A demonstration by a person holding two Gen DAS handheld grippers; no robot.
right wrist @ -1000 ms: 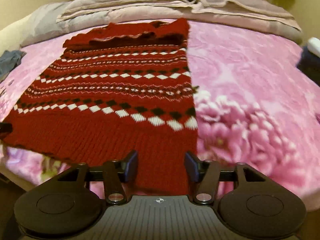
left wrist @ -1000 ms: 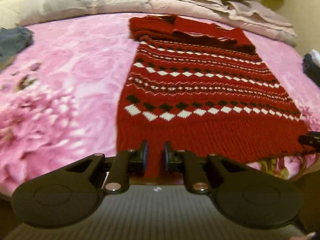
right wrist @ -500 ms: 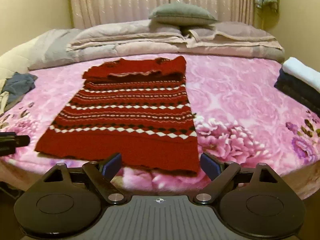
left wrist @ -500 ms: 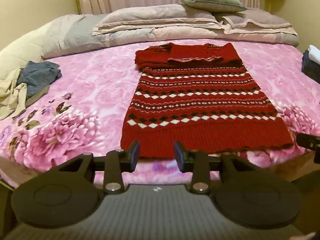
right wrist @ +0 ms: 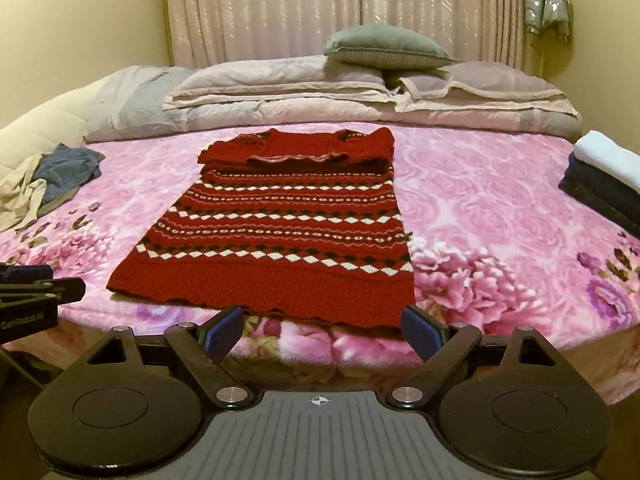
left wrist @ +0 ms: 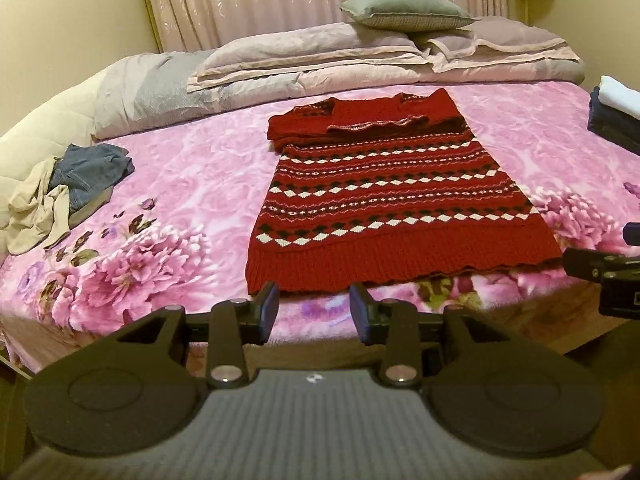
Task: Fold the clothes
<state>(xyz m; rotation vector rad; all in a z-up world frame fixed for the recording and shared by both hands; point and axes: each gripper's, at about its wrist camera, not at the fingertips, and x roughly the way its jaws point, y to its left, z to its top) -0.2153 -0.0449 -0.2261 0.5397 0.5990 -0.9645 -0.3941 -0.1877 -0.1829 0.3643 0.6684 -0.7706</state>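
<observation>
**Red patterned sweater: hem let go, both tools drawn back**

Both tools have pulled away from the near hem since the earlier frames, when they stood right over the knit; the whole bed now shows in each view.

- Left tool (left wrist: 314,306): jaws opening, nothing between them; it hangs off the near edge of the bed, short of the hem.
- Right tool (right wrist: 322,330): jaws spread wide, empty; likewise clear of the cloth. Its tip also shows at the right margin of the left wrist view.
- Red patterned sweater (left wrist: 394,196): lies flat on the pink floral blanket (left wrist: 192,168), mid-bed, hem toward the tools. Top part is folded down over the body, forming a thick band at the far end. Sides look straight; hem lies fairly even.
- Unfolded clothes (left wrist: 68,188): a blue and a beige garment in a loose heap at the left edge of the bed, well apart from the sweater.
- Folded stack (right wrist: 604,172): dark items with a white one on top, at the right edge.
- Bedding: rolled quilt (right wrist: 320,108) and grey-green pillow (right wrist: 386,48) along the far side.

Assessment: the hem appears smoothed and released, so one fold stage looks finished. A further fold, hem up toward the folded band, probably remains before the sweater can join the stack.
</observation>
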